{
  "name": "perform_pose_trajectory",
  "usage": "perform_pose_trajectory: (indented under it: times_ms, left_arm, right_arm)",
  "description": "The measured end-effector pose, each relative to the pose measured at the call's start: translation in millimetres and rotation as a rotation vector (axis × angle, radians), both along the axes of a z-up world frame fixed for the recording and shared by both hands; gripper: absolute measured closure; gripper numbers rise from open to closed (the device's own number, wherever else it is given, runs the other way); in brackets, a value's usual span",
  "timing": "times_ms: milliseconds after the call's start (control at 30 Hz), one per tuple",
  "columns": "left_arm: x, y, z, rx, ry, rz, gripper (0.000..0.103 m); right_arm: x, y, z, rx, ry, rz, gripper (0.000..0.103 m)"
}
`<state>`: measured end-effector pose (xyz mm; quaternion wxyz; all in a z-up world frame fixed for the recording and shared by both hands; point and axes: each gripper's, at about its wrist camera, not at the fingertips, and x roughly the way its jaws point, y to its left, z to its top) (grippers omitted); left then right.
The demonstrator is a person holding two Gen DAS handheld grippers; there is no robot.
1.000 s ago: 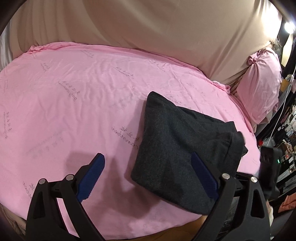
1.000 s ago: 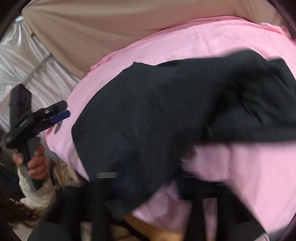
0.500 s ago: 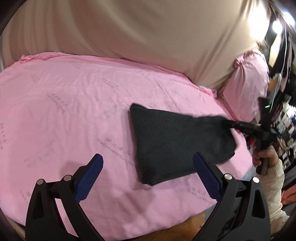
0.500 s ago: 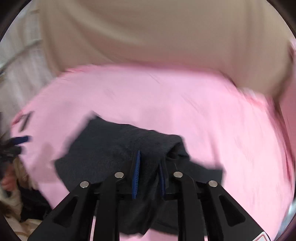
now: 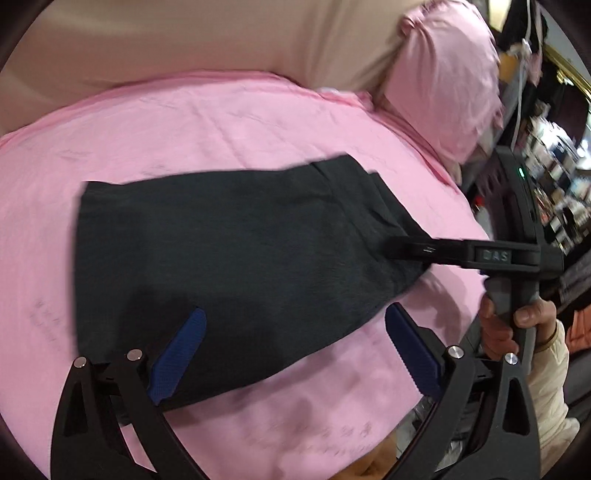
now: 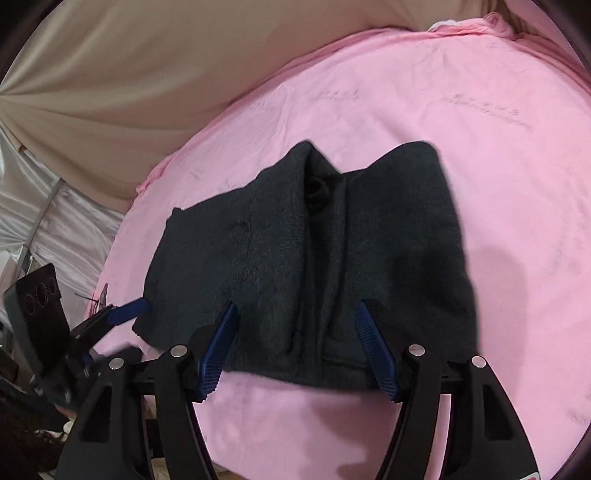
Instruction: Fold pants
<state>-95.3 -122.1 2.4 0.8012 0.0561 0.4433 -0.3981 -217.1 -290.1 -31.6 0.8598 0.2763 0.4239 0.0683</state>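
The pants (image 5: 236, 251) are dark charcoal, almost black, plain and without pattern, with a faintly fuzzy weave. The bed (image 5: 207, 122) under them is covered in a pink sheet printed with scattered lines of small grey script. The pillow (image 5: 447, 81) is the same pink. Behind the bed hangs a beige curtain (image 5: 184, 33), plain; in the right wrist view a paler, silvery-white drape (image 6: 48, 225) shows beside it. The left tool (image 5: 291, 350) is black with blue ribbed pads (image 5: 177, 354) and silver screws. The right tool (image 6: 299, 350) has the same black frame and blue pads (image 6: 216, 350). The sleeve (image 5: 550, 380) is cream.
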Motion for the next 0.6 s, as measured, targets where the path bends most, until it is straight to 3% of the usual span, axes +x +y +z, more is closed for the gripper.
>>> perform_pose_trajectory:
  times_ms: [67, 100, 133, 200, 267, 300, 333, 367, 500, 600]
  left_arm:
    - [2, -20, -15, 0.053, 0.003, -0.014, 0.01]
    - [1, -31, -20, 0.102, -0.041, 0.003, 0.016]
    - [-1, -38, -20, 0.137, -0.079, 0.01, 0.026]
    - [-7, -51, -8, 0.132, -0.091, -0.032, 0.04]
    - [-11, -57, 12, 0.097, -0.118, -0.049, 0.042]
    - [-13, -59, 19, 0.077, -0.133, -0.056, 0.032]
    - [-14, -62, 24, 0.066, -0.139, -0.06, 0.011]
    - [-13, -65, 24, 0.066, -0.134, -0.059, 0.005]
    - [-9, -71, -7, 0.115, -0.04, -0.065, 0.005]
    - [-5, -52, -6, 0.044, 0.025, -0.035, 0.005]
  right_arm:
    - [7, 11, 4, -0.018, -0.022, 0.039, 0.058]
    - [12, 14, 6, -0.024, -0.02, 0.047, 0.082]
    - [14, 16, 13, -0.033, -0.03, 0.047, 0.085]
    - [9, 16, 41, -0.041, -0.104, 0.052, 0.088]
    - [-9, 5, 71, -0.051, -0.188, 0.05, 0.089]
    - [-15, 2, 82, -0.072, -0.222, 0.04, 0.089]
    - [-21, -4, 87, -0.085, -0.239, 0.026, 0.09]
    - [-23, -12, 84, -0.094, -0.23, 0.007, 0.09]
    - [-22, -58, 5, -0.071, 0.008, -0.095, 0.088]
    - [-34, -67, -2, 0.012, -0.049, -0.113, 0.085]
